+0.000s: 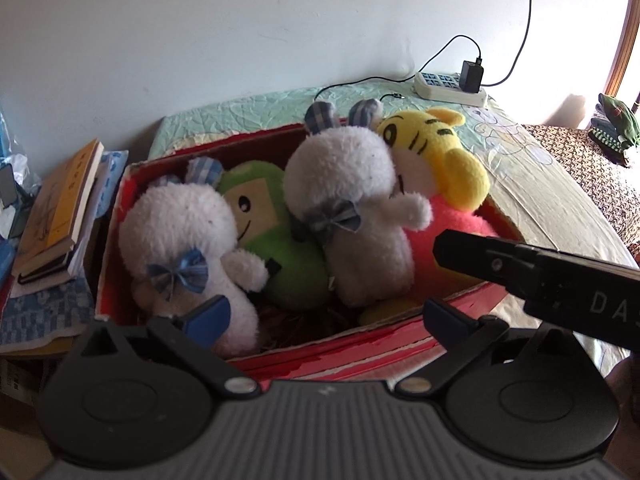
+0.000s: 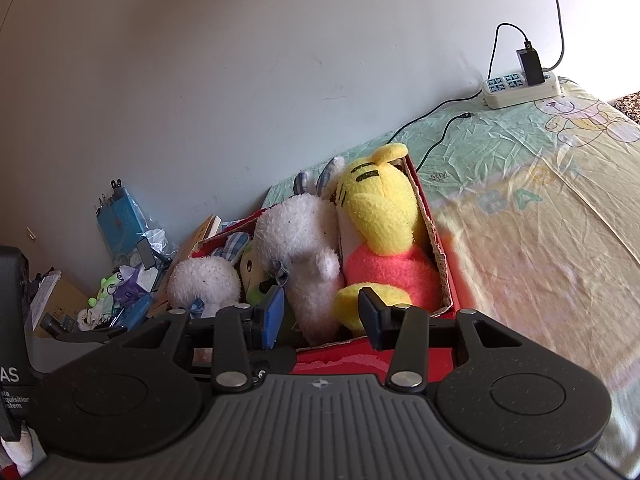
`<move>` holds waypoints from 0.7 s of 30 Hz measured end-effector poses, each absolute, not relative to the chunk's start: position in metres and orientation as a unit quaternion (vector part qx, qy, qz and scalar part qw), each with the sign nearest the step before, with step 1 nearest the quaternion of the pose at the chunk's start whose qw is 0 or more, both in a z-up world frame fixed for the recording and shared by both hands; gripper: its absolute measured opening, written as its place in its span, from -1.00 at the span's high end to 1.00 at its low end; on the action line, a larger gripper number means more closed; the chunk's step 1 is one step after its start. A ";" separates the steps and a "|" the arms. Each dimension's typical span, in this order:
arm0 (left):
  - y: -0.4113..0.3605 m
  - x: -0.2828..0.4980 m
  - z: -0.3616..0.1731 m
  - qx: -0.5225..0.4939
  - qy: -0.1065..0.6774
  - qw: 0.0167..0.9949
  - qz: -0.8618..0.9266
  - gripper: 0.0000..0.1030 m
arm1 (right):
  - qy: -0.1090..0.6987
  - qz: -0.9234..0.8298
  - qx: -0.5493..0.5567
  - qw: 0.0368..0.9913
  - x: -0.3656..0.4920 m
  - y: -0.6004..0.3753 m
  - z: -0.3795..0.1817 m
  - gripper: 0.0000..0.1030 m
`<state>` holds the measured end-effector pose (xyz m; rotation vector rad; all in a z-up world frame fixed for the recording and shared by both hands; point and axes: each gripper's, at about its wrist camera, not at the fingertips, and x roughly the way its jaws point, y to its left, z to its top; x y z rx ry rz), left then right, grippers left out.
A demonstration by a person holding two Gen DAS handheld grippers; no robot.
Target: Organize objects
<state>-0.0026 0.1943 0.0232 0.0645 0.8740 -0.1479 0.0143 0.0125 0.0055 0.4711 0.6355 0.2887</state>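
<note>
A red cardboard box point(image 1: 360, 354) point(image 2: 444, 256) sits on the bed and holds several plush toys side by side: a white bunny with a blue bow point(image 1: 180, 240) point(image 2: 204, 280), a green toy point(image 1: 276, 240) point(image 2: 250, 268), a second white bunny point(image 1: 352, 200) point(image 2: 300, 248) and a yellow tiger in pink point(image 1: 436, 168) point(image 2: 380, 216). My left gripper point(image 1: 324, 316) is open and empty, just above the box's near edge. My right gripper point(image 2: 322, 320) is open and empty at the box's near side. The right gripper's body point(image 1: 540, 276) crosses the left wrist view.
A white power strip point(image 1: 450, 88) point(image 2: 520, 88) with a black charger and cables lies on the pale bed sheet point(image 2: 520, 220) by the wall. Stacked books point(image 1: 60, 216) and clutter point(image 2: 120, 240) sit left of the box. Folded clothes point(image 1: 614, 128) lie far right.
</note>
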 end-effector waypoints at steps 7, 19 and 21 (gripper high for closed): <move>0.194 0.001 0.021 0.025 0.427 0.899 -0.087 -0.99 | 0.318 0.141 0.225 0.910 0.019 0.016 0.001 0.12; 0.193 0.006 0.018 0.016 0.435 0.893 -0.114 -0.99 | 0.325 0.141 0.240 0.904 0.023 0.014 -0.004 0.16; 0.193 0.007 0.018 0.017 0.436 0.892 -0.116 -0.99 | 0.325 0.142 0.240 0.904 0.024 0.015 -0.004 0.16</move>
